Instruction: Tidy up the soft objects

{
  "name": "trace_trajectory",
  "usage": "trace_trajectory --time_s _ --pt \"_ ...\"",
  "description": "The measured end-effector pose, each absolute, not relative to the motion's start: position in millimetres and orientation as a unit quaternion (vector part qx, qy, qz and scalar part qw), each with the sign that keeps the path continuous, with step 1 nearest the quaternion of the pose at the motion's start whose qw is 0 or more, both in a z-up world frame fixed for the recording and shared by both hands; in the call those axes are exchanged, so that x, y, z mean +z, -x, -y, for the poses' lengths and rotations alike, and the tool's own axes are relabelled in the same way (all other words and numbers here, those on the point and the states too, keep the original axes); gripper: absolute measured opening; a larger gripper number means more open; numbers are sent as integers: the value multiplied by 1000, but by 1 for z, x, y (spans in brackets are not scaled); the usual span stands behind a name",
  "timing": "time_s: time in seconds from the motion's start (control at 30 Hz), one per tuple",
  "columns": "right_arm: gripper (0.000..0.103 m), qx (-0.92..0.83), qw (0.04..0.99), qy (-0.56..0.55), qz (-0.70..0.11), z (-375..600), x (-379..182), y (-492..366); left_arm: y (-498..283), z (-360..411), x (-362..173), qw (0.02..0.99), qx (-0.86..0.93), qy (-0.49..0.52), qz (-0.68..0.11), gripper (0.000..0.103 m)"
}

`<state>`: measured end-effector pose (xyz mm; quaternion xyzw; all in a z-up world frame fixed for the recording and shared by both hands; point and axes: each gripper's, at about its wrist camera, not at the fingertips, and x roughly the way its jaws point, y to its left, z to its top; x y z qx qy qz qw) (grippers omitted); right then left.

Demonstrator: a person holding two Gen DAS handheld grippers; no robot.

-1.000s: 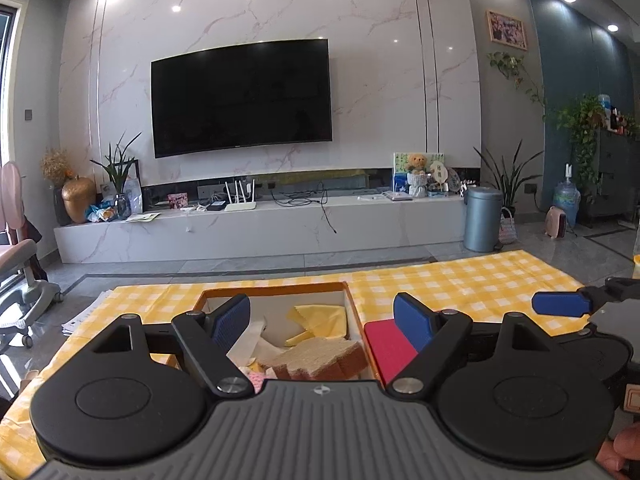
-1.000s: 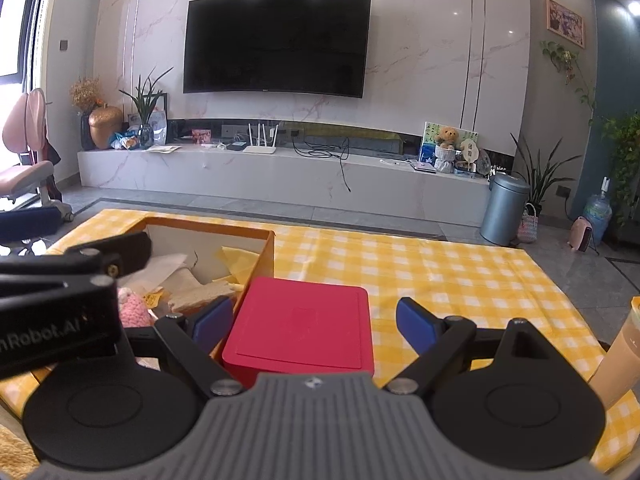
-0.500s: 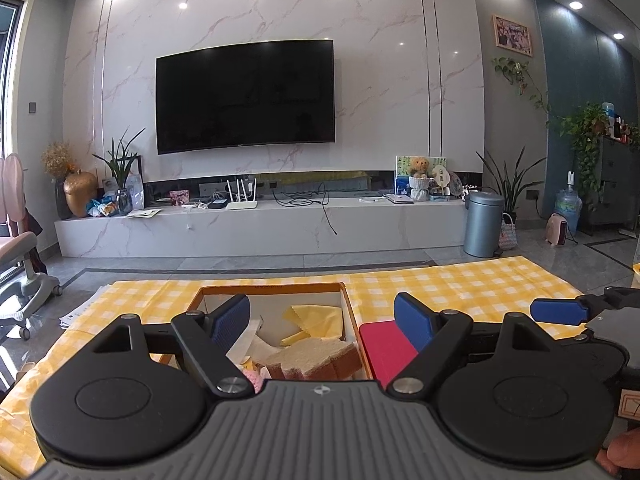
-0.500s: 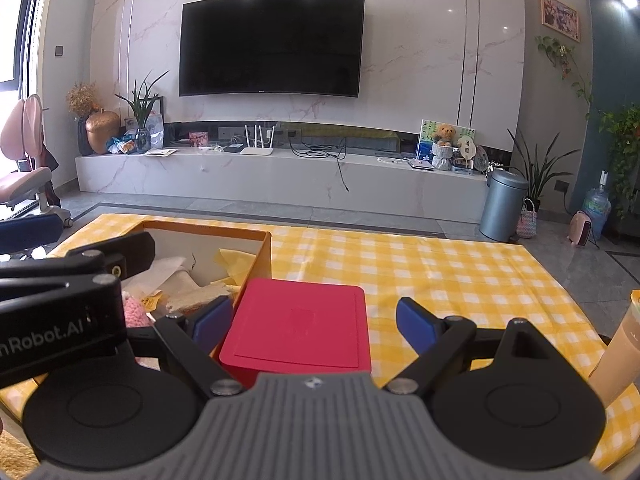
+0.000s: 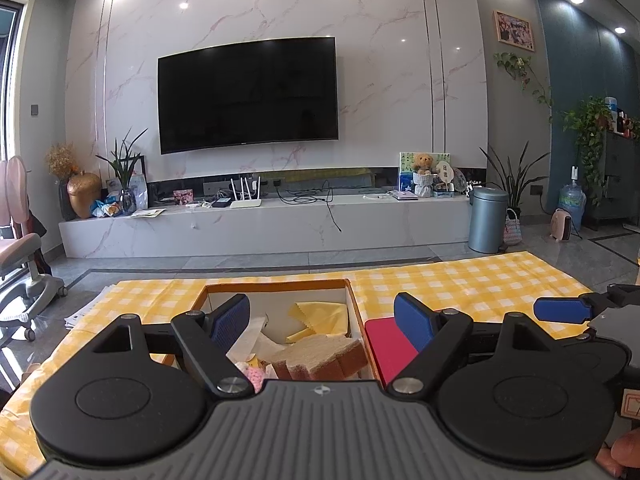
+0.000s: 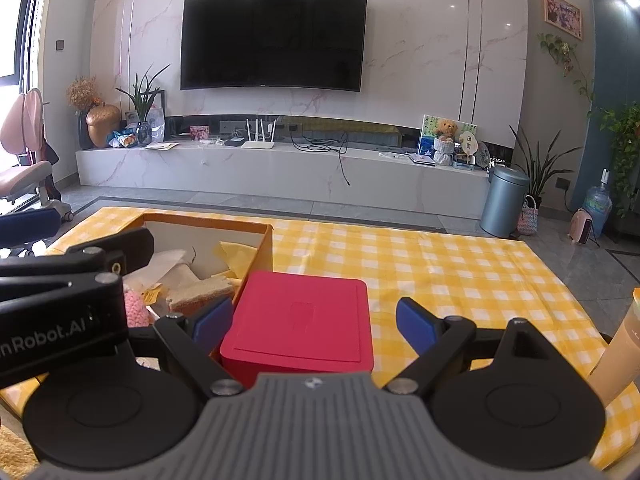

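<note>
Both grippers, left [image 5: 322, 322] and right [image 6: 314, 322], fingers spread, empty, above orange box [image 5: 357, 312] and red box [image 6: 298, 318] near table's [image 6: 460, 272] left edge.

A dark television [image 5: 248, 94] hangs on a marble wall [image 5: 384, 80] above a long low console [image 5: 264, 226], with ceiling spotlights lit.

A yellow checked tablecloth [image 6: 440, 272] carries an orange box [image 6: 256, 256] touching a red box [image 6: 300, 320].
</note>
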<state>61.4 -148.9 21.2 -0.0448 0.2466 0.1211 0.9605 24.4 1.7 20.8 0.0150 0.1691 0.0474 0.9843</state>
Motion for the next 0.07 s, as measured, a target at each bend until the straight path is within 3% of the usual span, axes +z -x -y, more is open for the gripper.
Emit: trace_trajectory --time_s 0.07 --pt "87 122 960 45 -247 149 21 -62 -26 -3 21 984 45 -11 -174 96"
